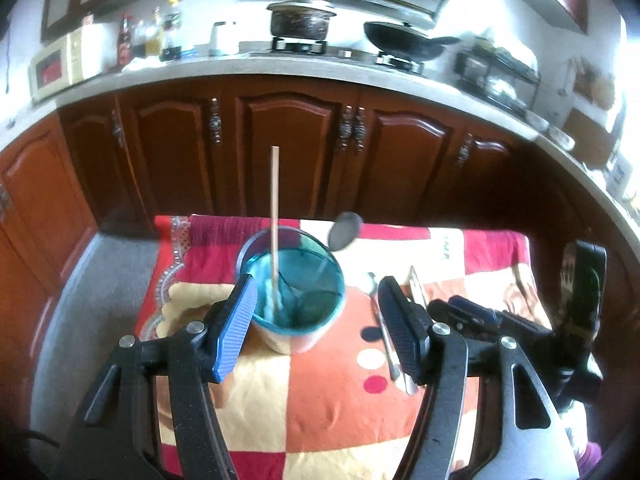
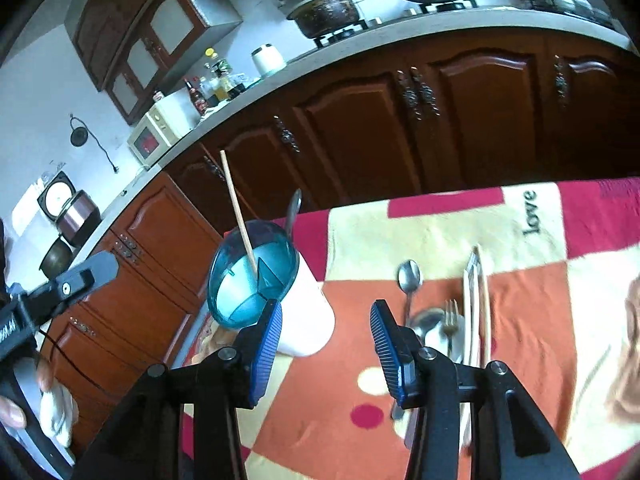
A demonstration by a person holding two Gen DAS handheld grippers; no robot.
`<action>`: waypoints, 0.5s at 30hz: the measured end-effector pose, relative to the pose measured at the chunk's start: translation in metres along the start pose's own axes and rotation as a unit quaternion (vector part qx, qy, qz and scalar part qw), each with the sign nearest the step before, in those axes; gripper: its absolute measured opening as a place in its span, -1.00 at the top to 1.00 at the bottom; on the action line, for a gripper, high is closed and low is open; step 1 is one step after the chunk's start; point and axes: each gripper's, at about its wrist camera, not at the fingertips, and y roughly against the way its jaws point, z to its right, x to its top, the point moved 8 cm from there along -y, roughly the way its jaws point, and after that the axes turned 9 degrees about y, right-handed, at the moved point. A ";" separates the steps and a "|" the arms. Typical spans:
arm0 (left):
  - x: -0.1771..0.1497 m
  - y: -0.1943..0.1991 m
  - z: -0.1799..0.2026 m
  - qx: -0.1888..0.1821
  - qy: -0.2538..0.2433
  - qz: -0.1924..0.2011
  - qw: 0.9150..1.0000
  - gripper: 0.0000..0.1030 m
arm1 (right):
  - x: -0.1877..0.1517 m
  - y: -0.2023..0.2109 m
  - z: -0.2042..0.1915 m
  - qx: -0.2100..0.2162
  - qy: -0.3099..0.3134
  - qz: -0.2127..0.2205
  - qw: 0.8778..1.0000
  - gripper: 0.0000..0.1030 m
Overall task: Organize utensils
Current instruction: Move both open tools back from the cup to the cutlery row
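Observation:
A white utensil holder with a teal inside point(image 1: 294, 336) stands on the patchwork cloth point(image 1: 320, 408). One wooden chopstick point(image 1: 274, 216) and a metal spoon point(image 1: 345, 231) stick up out of it. My left gripper point(image 1: 316, 284) hovers just in front of the holder, open and empty. To the right of the holder point(image 2: 308, 320), my right gripper point(image 2: 326, 306) is also open and empty. Beyond it on the cloth lie a spoon point(image 2: 409, 276), a second spoon point(image 2: 428, 322), a fork point(image 2: 451, 316) and pale chopsticks point(image 2: 478, 304).
The cloth's far edge point(image 1: 360, 224) drops off toward dark wooden cabinets point(image 1: 288, 152). On the counter behind are a pot point(image 1: 300, 20), a wok point(image 1: 408, 42), bottles and a microwave point(image 1: 64, 64). A hand point(image 2: 12, 412) holds the left gripper's body at the lower left.

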 end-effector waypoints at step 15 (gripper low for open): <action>-0.058 -0.007 0.047 0.004 -0.049 -0.018 0.999 -0.23 | -0.030 0.045 0.016 -0.061 0.018 0.000 0.998 0.08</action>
